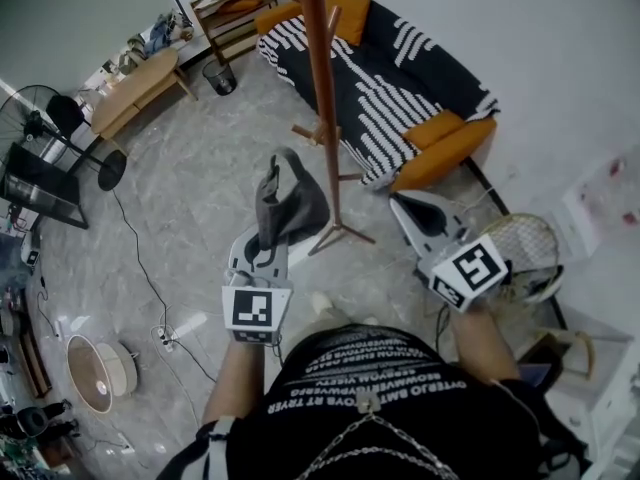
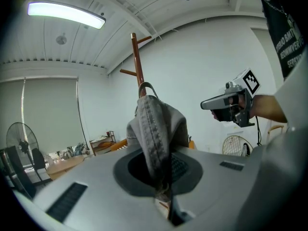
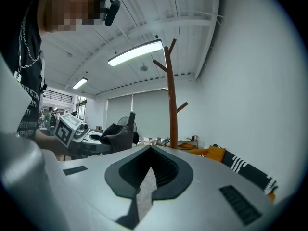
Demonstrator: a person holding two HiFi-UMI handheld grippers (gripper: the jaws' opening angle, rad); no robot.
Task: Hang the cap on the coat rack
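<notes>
**Head view.** The left gripper (image 1: 266,240) sits just below centre. Its fingers are clamped on a grey fabric cap (image 1: 292,204), which stands up above them, clear of the grey marbled floor (image 1: 200,198). The brown wooden coat rack (image 1: 322,98) stands at 1 o'clock from the cap, close by but not touching it. The right gripper (image 1: 403,206) is at 3 o'clock of the left one and apart from it. A black-and-white striped sofa with orange cushions (image 1: 410,88) lies at 1 o'clock, behind the rack.

**Left gripper view.** The fingers are pressed together on the cap's (image 2: 158,129) stitched edge. The cap's crown bulges up at 12 o'clock and covers the lower pole of the coat rack (image 2: 138,61). The right gripper (image 2: 208,103) is at 2 o'clock.

**Right gripper view.** The right gripper's (image 3: 150,152) fingers meet at their tips with nothing between them. The coat rack (image 3: 172,105) rises at 12 o'clock. The cap (image 3: 119,134) in the left gripper (image 3: 103,143) is at 10 o'clock.
</notes>
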